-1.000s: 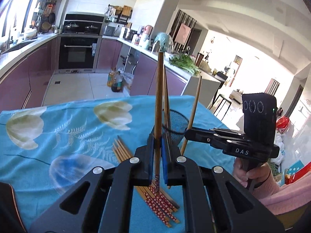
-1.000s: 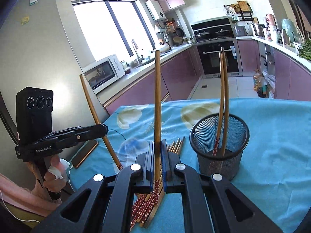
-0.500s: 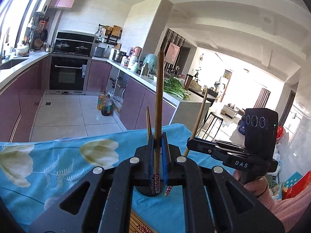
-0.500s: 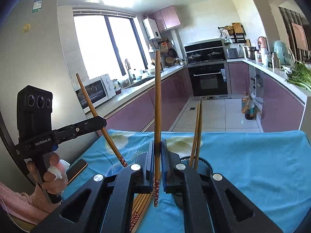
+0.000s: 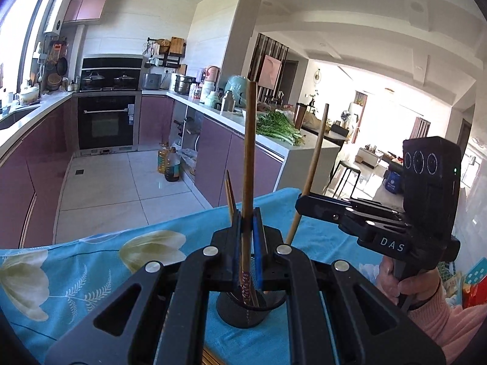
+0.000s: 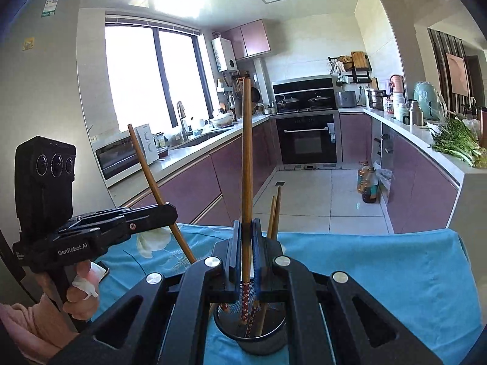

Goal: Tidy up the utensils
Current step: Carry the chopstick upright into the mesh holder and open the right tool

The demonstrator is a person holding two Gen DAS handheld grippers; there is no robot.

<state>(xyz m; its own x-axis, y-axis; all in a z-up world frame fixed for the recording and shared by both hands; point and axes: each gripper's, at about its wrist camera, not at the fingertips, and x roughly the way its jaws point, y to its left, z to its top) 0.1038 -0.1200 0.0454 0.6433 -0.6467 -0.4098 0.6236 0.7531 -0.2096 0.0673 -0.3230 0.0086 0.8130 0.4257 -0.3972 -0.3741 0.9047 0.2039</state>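
Both chopsticks lowered: tips now inside holder point(image 6: 249, 334) rim, jaws clamped.

The cloth point(image 5: 91, 261) over the bench, across the lower part of the frame, is turquoise blue, printed with pale cream tulips and white fern sprigs. Each chopstick point(image 5: 249, 164) point(image 6: 246, 164) at centre is warm brown wood, its lower end red with small white blossoms. The mesh cup point(image 6: 252, 339) point(image 5: 243, 316) at lower centre is black. Both grippers are black with blue pads point(image 5: 258, 252) point(image 6: 256, 252). Cabinet fronts point(image 6: 194, 191) are mauve.
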